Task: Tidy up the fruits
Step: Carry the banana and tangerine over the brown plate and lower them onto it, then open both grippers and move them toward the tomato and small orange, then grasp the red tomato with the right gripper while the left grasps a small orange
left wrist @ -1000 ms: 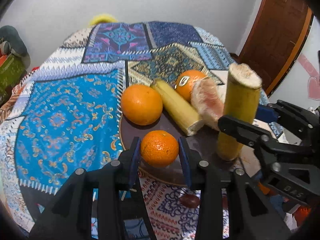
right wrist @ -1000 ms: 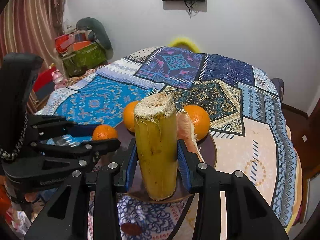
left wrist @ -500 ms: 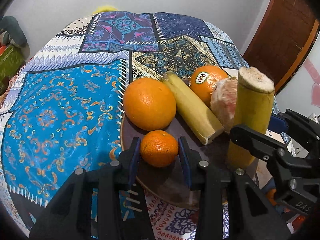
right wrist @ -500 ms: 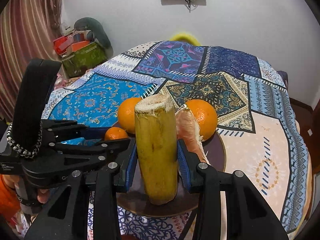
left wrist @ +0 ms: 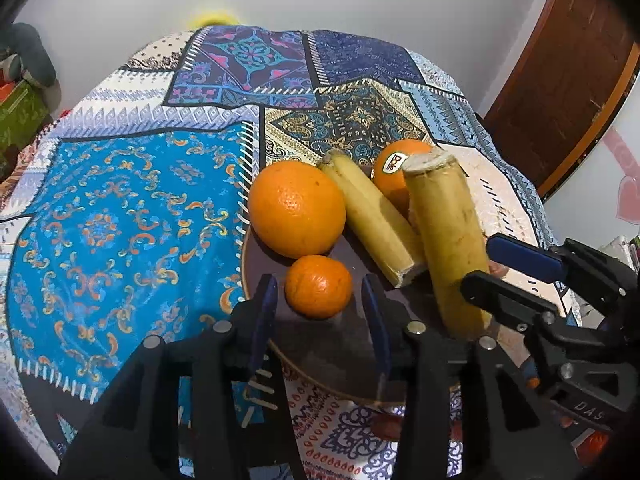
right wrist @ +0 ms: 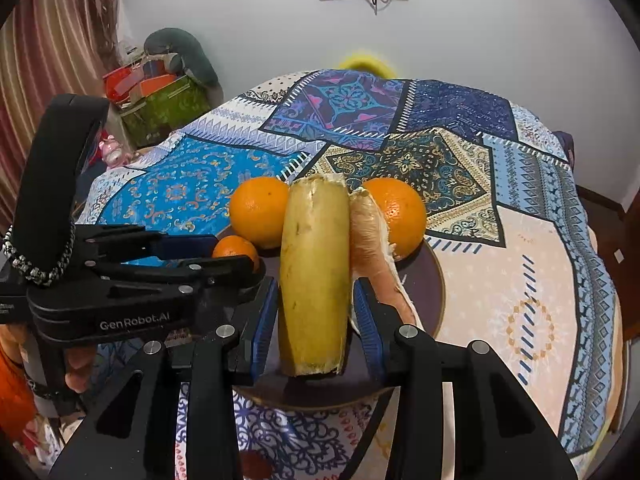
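A dark round plate (left wrist: pixel 340 344) on the patterned cloth holds a big orange (left wrist: pixel 296 208), a cut banana piece (left wrist: pixel 372 216), a stickered orange (left wrist: pixel 396 168) and a small mandarin (left wrist: pixel 319 286). My left gripper (left wrist: pixel 320 300) is open, its pads apart on either side of the mandarin, which rests on the plate. My right gripper (right wrist: pixel 316 312) is open around a second cut banana piece (right wrist: pixel 314 276), which stands tilted on the plate (right wrist: pixel 432 292); gaps show at both pads. A peeled pomelo segment (right wrist: pixel 372 248) leans beside it.
The round table with the patchwork cloth (left wrist: pixel 120 208) stretches left and behind the plate. A brown door (left wrist: pixel 568 80) is at the right. Boxes and a green bag (right wrist: pixel 164 96) stand at the far left beside a curtain.
Both grippers have opened: the left let the mandarin down onto the plate, the right loosened on the banana piece, which now leans. Both moved closer over the plate.
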